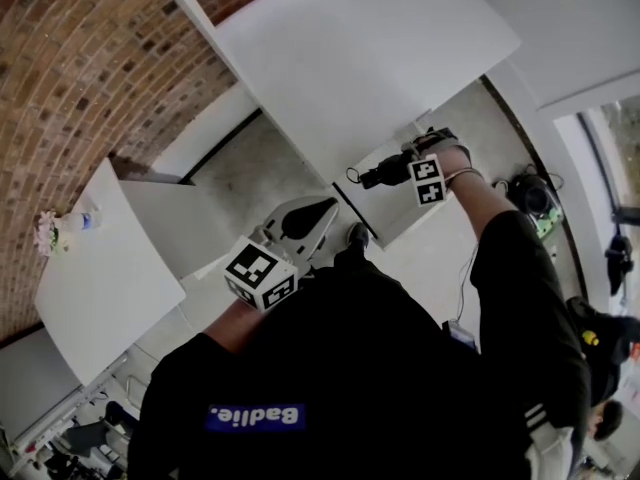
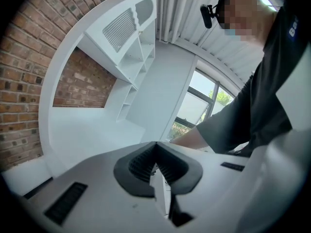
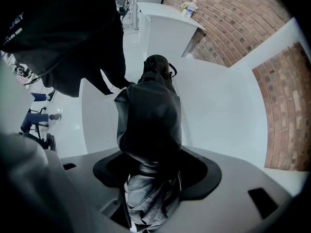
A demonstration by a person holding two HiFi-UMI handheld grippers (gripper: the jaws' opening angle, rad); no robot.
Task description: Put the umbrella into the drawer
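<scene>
The umbrella (image 3: 148, 120) is folded up in a black sleeve, its handle (image 3: 158, 64) at the far end. My right gripper (image 3: 150, 178) is shut on its lower end. In the head view the umbrella (image 1: 385, 173) is held roughly level by the right gripper (image 1: 412, 165), just past the front edge of a white cabinet top (image 1: 350, 58) and over a pale recessed panel (image 1: 400, 223). I cannot tell whether that panel is an open drawer. My left gripper (image 1: 322, 211) hovers lower left of the umbrella. Seen in its own view, the left gripper (image 2: 155, 157) is shut and holds nothing.
A brick wall (image 1: 90, 58) runs along the left. A white side table (image 1: 100, 278) carries a small bottle and flowers (image 1: 65, 228). Dark bags and cables (image 1: 530, 193) lie on the floor at right. White shelving (image 2: 131, 42) rises above the left gripper.
</scene>
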